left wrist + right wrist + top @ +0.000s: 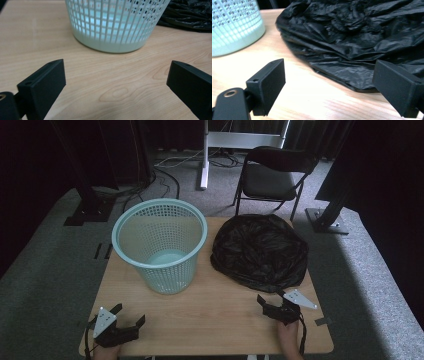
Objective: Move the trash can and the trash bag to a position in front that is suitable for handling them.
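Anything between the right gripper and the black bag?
Nothing visible. The right gripper sits open just short of the black bag, with only bare table between its jaws and the bag's near edge. The basket stands off to the side.

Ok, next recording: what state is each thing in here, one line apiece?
basket: upright on the table, open end up, nothing visible inside.
black bag: crumpled in a loose heap beside the basket, lying on the table, not held.
left tool: jaws open, nothing between them, near the table's front edge.
right tool: jaws open, nothing gripped, close to the near edge of the bag.
folding chair: unfolded, nothing on its seat, beyond the table.
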Demonstrator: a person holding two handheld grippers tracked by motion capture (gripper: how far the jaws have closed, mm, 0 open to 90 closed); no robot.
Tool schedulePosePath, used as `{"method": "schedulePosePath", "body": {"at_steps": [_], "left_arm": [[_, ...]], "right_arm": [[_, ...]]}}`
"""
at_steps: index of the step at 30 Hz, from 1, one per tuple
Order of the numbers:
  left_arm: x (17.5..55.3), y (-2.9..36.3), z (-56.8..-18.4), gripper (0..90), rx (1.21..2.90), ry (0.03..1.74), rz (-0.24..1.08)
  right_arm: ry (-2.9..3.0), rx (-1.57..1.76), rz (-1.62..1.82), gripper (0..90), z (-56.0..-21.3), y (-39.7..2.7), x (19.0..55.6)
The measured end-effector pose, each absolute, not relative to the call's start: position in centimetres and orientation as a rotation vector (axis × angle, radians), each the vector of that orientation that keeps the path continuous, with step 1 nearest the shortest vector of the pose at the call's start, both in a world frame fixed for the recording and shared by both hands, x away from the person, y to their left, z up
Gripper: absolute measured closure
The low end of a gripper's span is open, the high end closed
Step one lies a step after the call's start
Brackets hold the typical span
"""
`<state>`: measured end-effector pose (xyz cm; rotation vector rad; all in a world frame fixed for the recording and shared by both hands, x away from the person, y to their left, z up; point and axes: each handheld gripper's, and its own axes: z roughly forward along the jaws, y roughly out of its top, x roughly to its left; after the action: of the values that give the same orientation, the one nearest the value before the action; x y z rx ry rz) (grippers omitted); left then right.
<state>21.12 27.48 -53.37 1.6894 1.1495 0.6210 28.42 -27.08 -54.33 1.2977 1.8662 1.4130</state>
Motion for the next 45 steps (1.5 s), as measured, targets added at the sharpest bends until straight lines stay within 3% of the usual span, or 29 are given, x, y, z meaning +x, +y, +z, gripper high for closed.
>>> {"method": "schedulePosePath", "body": {"at_steps": [9, 22, 31, 45], "left_arm": [[21.9, 28.1, -53.8, 0.0, 1.674, 1.257, 0.527], [23.0, 28.9, -54.1, 0.0, 1.699, 1.271, 0.476], [24.8, 30.3, -53.9, 0.0, 1.681, 1.31, 0.53], [29.8, 31.6, -53.3, 0.0, 1.661, 1.368, 0.626]], "right_arm": [[1.994, 1.275, 1.376, 10.9, -54.5, -26.5, 28.8], [2.153, 1.219, 1.334, 10.9, -54.0, -23.8, 29.2], [2.12, 1.114, 1.362, 10.9, -52.5, -20.1, 30.9], [1.957, 1.194, 1.394, 11.0, -51.1, -16.5, 37.0]]}}
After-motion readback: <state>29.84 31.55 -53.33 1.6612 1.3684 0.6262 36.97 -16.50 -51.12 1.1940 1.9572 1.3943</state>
